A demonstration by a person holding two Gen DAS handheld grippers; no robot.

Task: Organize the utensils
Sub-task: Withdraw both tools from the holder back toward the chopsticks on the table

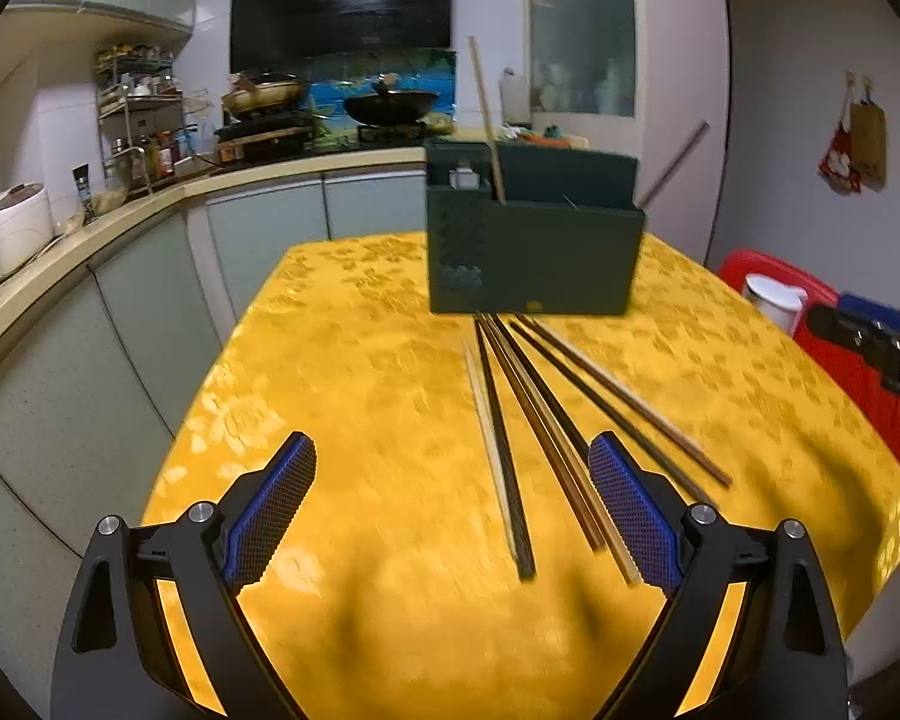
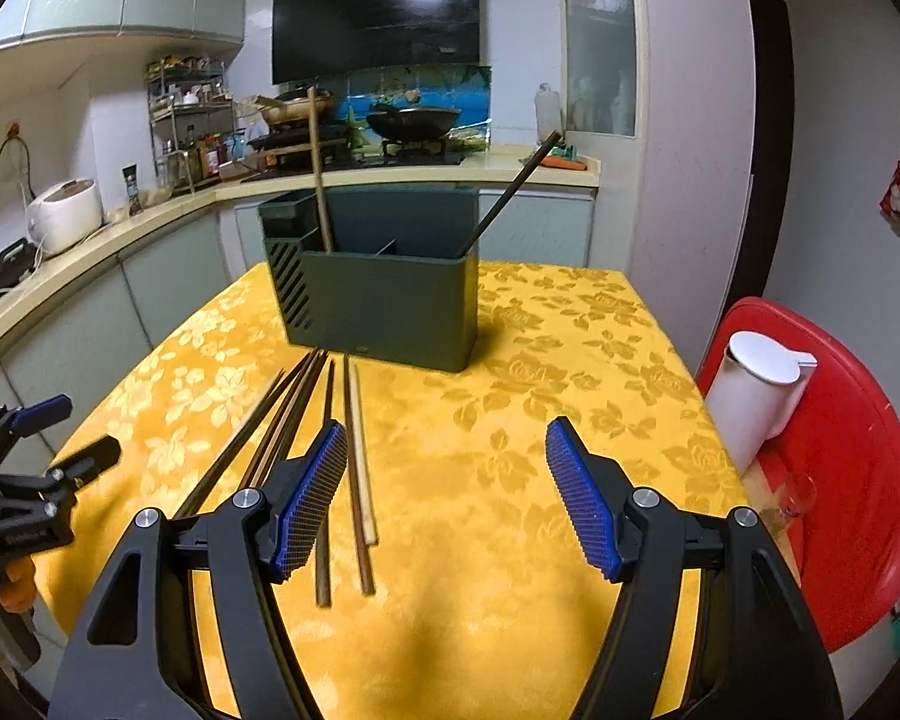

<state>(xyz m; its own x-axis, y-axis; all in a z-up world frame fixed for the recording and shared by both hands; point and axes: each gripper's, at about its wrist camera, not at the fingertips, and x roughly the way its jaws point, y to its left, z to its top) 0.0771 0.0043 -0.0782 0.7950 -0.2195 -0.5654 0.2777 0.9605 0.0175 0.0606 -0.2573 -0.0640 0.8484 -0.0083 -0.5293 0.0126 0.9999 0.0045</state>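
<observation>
On the yellow tablecloth (image 2: 510, 420) lies a loose fan of chopsticks (image 2: 306, 420), dark and pale sticks mixed, their far tips almost touching the foot of the dark green holder (image 2: 384, 306) at twelve o'clock; two sticks already stand in that holder, a pale one (image 2: 320, 174) leaning at its left end and a dark one (image 2: 510, 192) slanting out towards one o'clock.

The right gripper (image 2: 444, 498) has its jaws well apart with nothing between the blue pads; the fan lies at about ten o'clock from it, the nearest sticks running just beside its left pad. The left gripper (image 1: 453, 510) is likewise spread and empty; in its own view the sticks run from twelve o'clock down towards its right pad, some passing between the pads without being pinched.

I judge the sticks to be light, stiff and smooth, likely to roll or slide on the cloth and to pivot if taken near one end; the lacquered dark ones look the more slippery. A hold near the middle, or a little towards the thicker near ends, should keep one level, and the ribbed pads ought to bite well enough; since the sticks lie crowded and partly overlapping, picking an outer one first seems wisest, lest neighbours be dragged along.
</observation>
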